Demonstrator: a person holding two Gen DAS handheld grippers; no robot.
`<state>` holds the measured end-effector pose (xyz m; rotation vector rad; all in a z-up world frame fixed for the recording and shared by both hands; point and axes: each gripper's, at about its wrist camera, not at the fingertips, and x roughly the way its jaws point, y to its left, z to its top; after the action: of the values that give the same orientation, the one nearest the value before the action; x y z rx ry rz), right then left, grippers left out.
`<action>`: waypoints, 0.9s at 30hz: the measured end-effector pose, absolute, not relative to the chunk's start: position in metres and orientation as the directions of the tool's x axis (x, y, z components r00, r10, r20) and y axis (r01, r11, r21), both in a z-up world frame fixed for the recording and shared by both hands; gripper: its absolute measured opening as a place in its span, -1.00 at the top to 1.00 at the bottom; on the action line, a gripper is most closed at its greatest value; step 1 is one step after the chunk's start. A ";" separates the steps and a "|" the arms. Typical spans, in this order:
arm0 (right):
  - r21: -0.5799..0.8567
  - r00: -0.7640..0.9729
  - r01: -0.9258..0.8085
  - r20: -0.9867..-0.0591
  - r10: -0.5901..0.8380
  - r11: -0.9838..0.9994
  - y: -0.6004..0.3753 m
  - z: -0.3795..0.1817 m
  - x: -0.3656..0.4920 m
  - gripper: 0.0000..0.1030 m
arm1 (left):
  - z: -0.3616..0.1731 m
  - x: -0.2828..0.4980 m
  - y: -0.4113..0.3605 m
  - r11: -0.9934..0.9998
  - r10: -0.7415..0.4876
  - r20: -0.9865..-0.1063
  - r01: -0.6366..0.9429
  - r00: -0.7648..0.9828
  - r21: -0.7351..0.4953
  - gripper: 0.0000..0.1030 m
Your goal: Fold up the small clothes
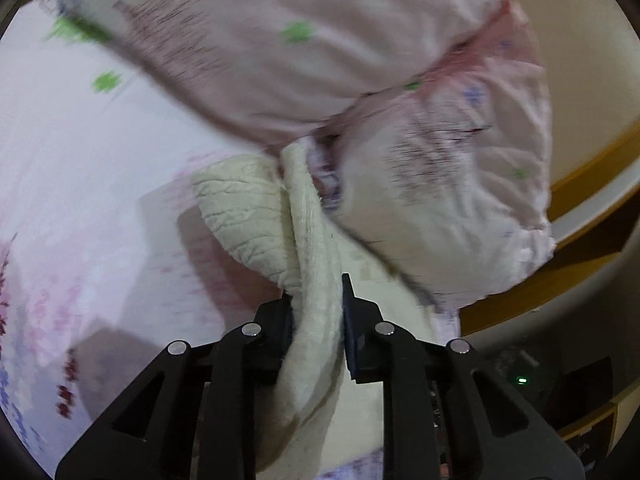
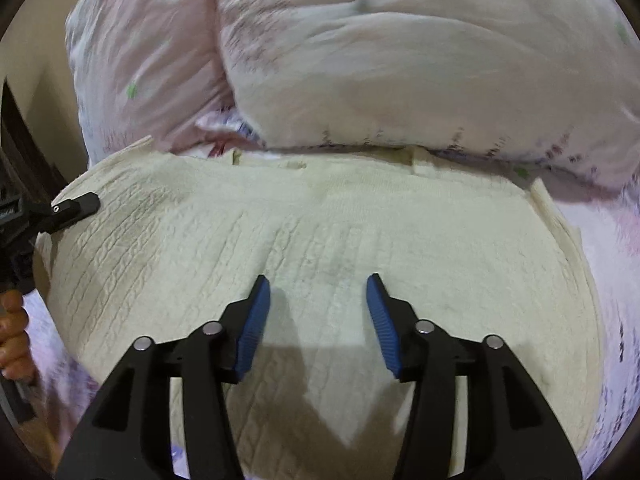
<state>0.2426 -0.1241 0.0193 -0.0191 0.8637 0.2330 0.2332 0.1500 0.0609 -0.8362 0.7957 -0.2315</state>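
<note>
A cream cable-knit garment (image 2: 312,232) lies spread on the flowered bed sheet (image 2: 612,240). My left gripper (image 1: 316,312) is shut on a bunched edge of the garment (image 1: 312,248), which hangs lifted between its jaws. In the right wrist view the left gripper (image 2: 76,204) sits at the garment's left edge, held by a hand. My right gripper (image 2: 318,292) is open and empty, hovering just above the middle of the garment, its blue pads (image 2: 252,328) apart.
Two large flowered pillows (image 2: 400,60) are piled behind the garment, touching its far edge; they also show in the left wrist view (image 1: 300,52). A wooden bed frame (image 1: 580,176) and a wall are at the right. The sheet (image 1: 80,180) stretches to the left.
</note>
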 end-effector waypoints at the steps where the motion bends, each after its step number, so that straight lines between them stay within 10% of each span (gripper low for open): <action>1: 0.085 0.633 -0.198 -0.749 0.194 0.976 -0.130 0.023 0.241 -0.10 | 0.070 0.235 0.142 0.660 -0.489 -0.519 -0.092 0.701 -0.745 0.62; 11: 0.111 0.695 -0.063 -0.708 0.123 0.992 -0.214 0.052 0.214 -0.23 | 0.114 0.259 0.038 0.673 -0.543 -0.475 0.020 0.693 -0.740 0.65; 27: 0.192 0.690 0.153 -0.723 0.035 0.969 -0.335 0.041 0.194 -0.23 | 0.055 0.298 -0.147 0.774 -0.599 -0.641 0.143 0.479 -0.617 0.77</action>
<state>0.1942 -0.3354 0.0407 0.2461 0.8081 -0.0666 0.2982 -0.1475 0.0554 -0.5298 0.9735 -0.4799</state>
